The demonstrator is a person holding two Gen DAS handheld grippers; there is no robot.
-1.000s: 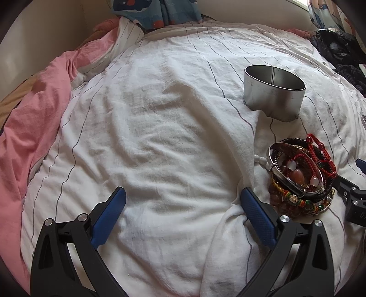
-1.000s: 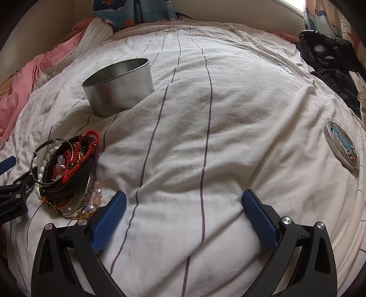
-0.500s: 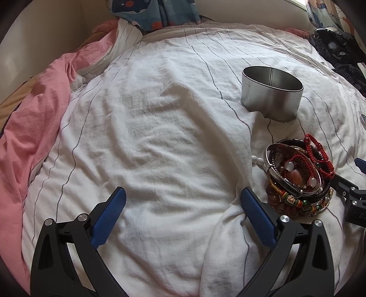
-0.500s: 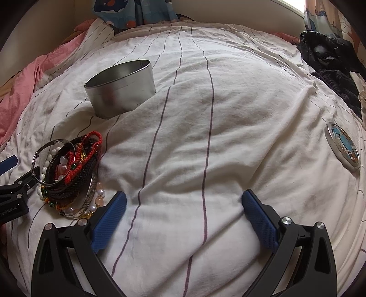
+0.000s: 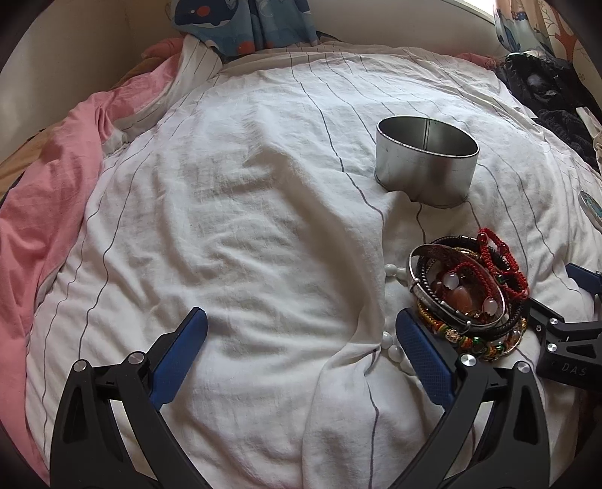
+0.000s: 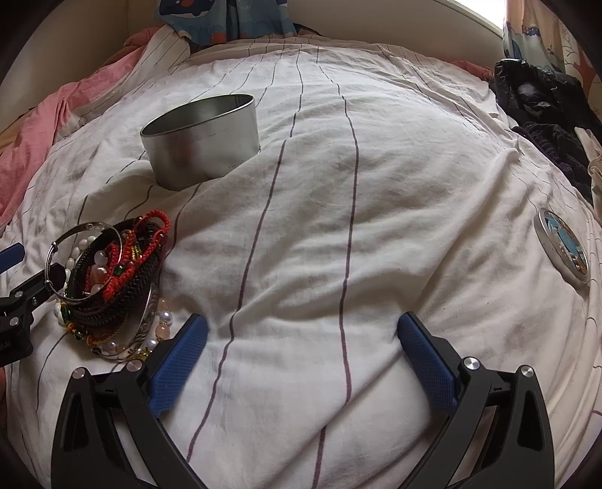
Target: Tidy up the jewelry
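Observation:
A pile of bracelets (image 5: 468,293) lies on the white striped duvet (image 5: 244,225): silver bangles, red and black cords, bead strings. It also shows in the right wrist view (image 6: 113,274). An open, empty round metal tin (image 5: 427,161) stands just beyond the pile, also in the right wrist view (image 6: 201,141). My left gripper (image 5: 301,334) is open and empty, its right finger beside the pile. My right gripper (image 6: 301,334) is open and empty, its left finger next to the pile. Each gripper shows at the edge of the other's view.
The tin's lid (image 6: 562,242) with a coloured picture lies on the duvet at the right. Pink bedding (image 5: 41,210) lies at the left. Dark clothes (image 6: 541,109) are heaped at the far right. A blue patterned cloth (image 5: 244,22) is at the head of the bed.
Both grippers have shifted slightly toward the bracelet pile and tin. The jaws have stayed open. The pile and tin have not moved.

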